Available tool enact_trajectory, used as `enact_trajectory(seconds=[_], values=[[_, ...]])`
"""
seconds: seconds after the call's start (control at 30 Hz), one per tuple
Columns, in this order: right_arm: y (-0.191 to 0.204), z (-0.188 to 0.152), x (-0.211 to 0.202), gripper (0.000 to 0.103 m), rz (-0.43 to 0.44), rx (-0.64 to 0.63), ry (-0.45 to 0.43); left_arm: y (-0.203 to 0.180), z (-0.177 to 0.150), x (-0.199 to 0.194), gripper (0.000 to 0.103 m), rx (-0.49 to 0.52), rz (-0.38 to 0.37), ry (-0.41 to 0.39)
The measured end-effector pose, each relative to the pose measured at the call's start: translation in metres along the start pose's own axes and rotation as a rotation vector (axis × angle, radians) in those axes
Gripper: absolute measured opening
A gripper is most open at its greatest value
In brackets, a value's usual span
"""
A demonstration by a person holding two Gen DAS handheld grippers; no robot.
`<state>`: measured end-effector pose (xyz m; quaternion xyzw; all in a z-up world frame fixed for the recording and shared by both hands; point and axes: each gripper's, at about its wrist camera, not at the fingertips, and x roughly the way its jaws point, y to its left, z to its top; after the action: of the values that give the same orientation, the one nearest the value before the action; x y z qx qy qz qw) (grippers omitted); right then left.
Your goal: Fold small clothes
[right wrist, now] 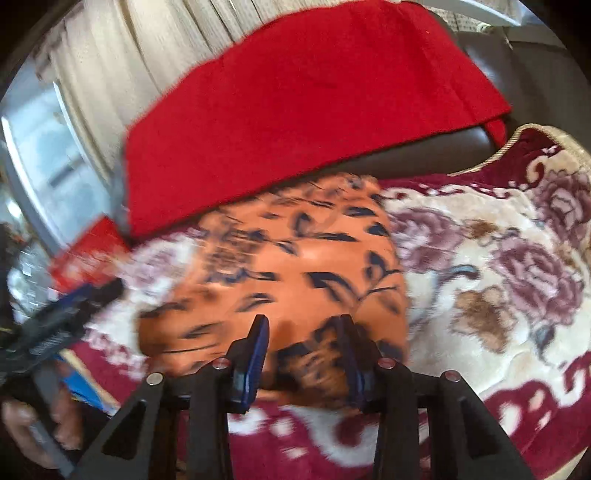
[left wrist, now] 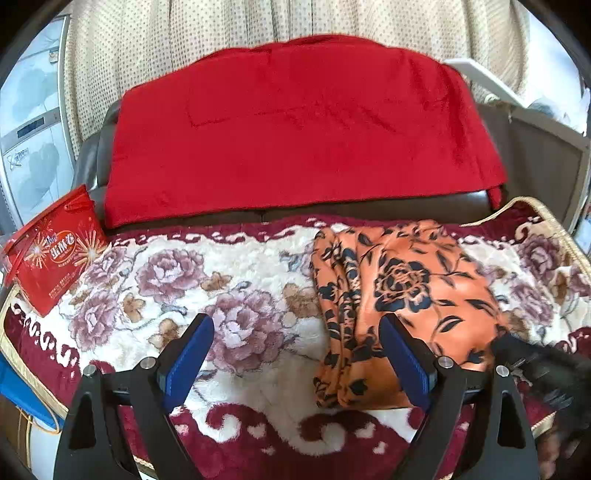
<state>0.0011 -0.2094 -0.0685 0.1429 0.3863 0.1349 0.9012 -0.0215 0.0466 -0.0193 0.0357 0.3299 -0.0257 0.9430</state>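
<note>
An orange garment with dark flowers lies folded lengthwise on the floral plush blanket. My left gripper hovers open over the garment's left edge, with nothing between its blue pads. The right wrist view is blurred, and the orange garment fills its middle. My right gripper hangs over the garment's near edge with its jaws partly apart. The left pad's blue face is bare, so nothing is pinched. The right gripper is a dark blur at the garment's lower right corner. The left gripper is at the far left, held by a hand.
A red blanket drapes the dark sofa back behind the garment. A red gift box stands at the left end of the seat, with something blue below it. Dotted curtains hang behind. The plush blanket's gold-trimmed edge runs along the right.
</note>
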Motion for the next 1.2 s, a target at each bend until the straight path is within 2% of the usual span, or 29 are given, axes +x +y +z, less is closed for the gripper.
enact_trajectory(seconds=[0.1, 0.23, 0.37, 0.43, 0.57, 0.67, 0.77, 0.9, 1.07, 1.2], values=[[-0.005, -0.018, 0.036, 0.047, -0.018, 0.003, 0.153, -0.001, 0.002, -0.014, 0.091, 0.011, 0.004, -0.016], [0.001, -0.004, 0.006, 0.046, 0.015, 0.042, 0.063, 0.005, 0.007, -0.037, 0.091, 0.014, 0.017, -0.057], [0.021, 0.007, -0.047, 0.047, -0.044, -0.036, -0.069, 0.005, 0.011, -0.061, 0.095, 0.001, 0.034, -0.084], [0.033, 0.01, -0.074, 0.055, -0.061, -0.057, -0.125, 0.005, 0.011, -0.073, 0.095, 0.004, 0.031, -0.094], [0.053, 0.008, -0.117, 0.061, -0.092, -0.1, -0.208, 0.004, 0.013, -0.093, 0.096, -0.016, 0.021, -0.094], [0.07, 0.001, -0.14, 0.062, -0.132, -0.154, -0.245, 0.006, 0.011, -0.11, 0.097, -0.036, 0.018, -0.113], [0.081, -0.003, -0.156, 0.062, -0.133, -0.186, -0.284, 0.005, 0.009, -0.133, 0.097, -0.044, 0.094, -0.173], [0.089, -0.002, -0.17, 0.064, -0.122, -0.192, -0.309, 0.006, 0.011, -0.153, 0.097, -0.029, 0.076, -0.186], [0.094, -0.002, -0.174, 0.064, -0.109, -0.172, -0.318, 0.006, 0.015, -0.171, 0.097, 0.002, 0.12, -0.229], [0.103, -0.003, -0.17, 0.064, -0.129, -0.196, -0.318, 0.01, 0.017, -0.177, 0.097, 0.002, 0.108, -0.226]])
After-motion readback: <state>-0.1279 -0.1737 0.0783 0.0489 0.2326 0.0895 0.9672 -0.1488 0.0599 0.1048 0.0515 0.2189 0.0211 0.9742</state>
